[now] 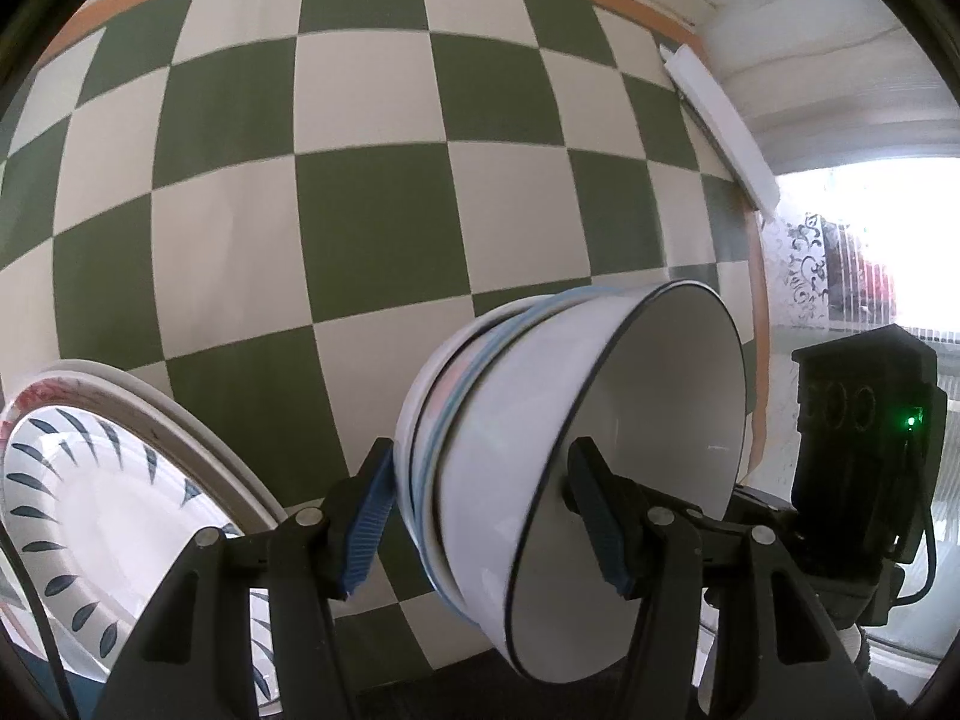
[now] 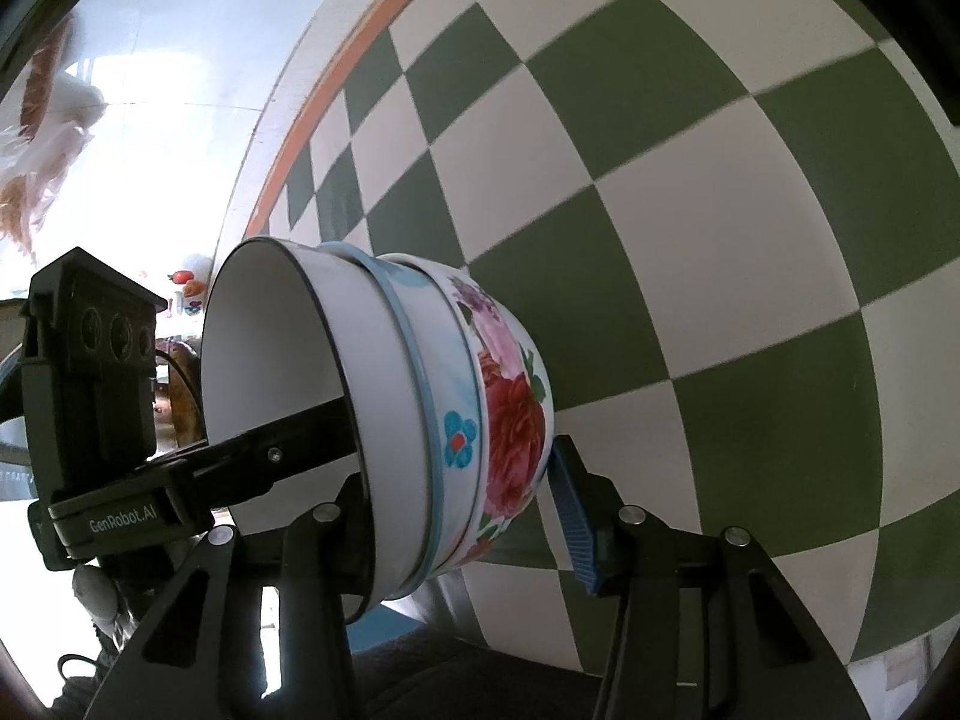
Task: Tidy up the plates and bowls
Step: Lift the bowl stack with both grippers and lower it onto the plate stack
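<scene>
Writing: the only legible text is "GenRobot.AI", printed on the black body of the left gripper (image 2: 360,420) as seen from the right wrist view.

Left gripper (image 1: 480,516): jaws set moderately wide and closed on the nested stack of bowls (image 1: 570,450). One blue ribbed pad (image 1: 366,528) presses the outer wall; the other finger reaches inside the innermost white bowl with a dark rim (image 1: 660,420).

Right gripper (image 2: 456,516): likewise clamps the stack of bowls (image 2: 420,420) from the opposite side, with a blue pad (image 2: 573,516) against the outermost floral bowl (image 2: 510,420) and the other finger inside.

Stack: held tilted on its side, off the green-and-white checkered cloth (image 1: 360,210). A blue-rimmed bowl (image 2: 432,414) sits between the white and floral ones.

Plates (image 1: 90,510), with dark leaf marks, lie stacked at lower left, apart from the bowls.
</scene>
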### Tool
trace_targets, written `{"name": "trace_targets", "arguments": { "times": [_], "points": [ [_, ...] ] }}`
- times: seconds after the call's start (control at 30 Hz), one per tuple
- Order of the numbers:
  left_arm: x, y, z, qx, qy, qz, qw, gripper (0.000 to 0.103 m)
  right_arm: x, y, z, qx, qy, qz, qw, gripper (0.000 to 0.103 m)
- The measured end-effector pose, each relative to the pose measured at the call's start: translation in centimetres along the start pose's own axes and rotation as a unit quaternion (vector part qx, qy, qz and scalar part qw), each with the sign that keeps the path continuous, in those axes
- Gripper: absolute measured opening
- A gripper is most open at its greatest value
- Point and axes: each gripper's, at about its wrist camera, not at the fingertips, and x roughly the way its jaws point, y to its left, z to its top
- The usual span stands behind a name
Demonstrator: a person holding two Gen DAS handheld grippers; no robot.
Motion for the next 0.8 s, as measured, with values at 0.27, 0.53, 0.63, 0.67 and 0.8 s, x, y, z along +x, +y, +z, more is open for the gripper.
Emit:
{"name": "trace_targets", "arguments": {
  "times": [0.27,0.53,0.63,0.67,0.8],
  "points": [
    [-2.9,0.9,-0.2,-0.013,-0.03,-0.01,0.9994,0.056,-0.4,3.4,1.4,-0.042,-0.002,-0.008,0.999,0.049],
    [-7.2,4.3,-1.7,-0.022,-0.053,-0.015,0.9982,0.056,1.3,8.7,1.1,-0.072,-0.002,-0.009,0.997,0.049],
    [-8.8,6.0,-2.5,-0.022,-0.062,-0.009,0.9978,0.056,2.6,10.9,0.6,-0.081,-0.001,-0.004,0.997,0.049],
    [-9.3,6.7,-2.8,-0.024,-0.064,-0.008,0.9976,0.056,3.2,11.6,0.4,-0.084,0.0,-0.002,0.996,0.049],
    [-10.7,9.4,-3.9,-0.034,-0.072,-0.004,0.9968,0.056,6.0,14.0,0.1,-0.095,0.002,0.0,0.995,0.049]
  ]
}}
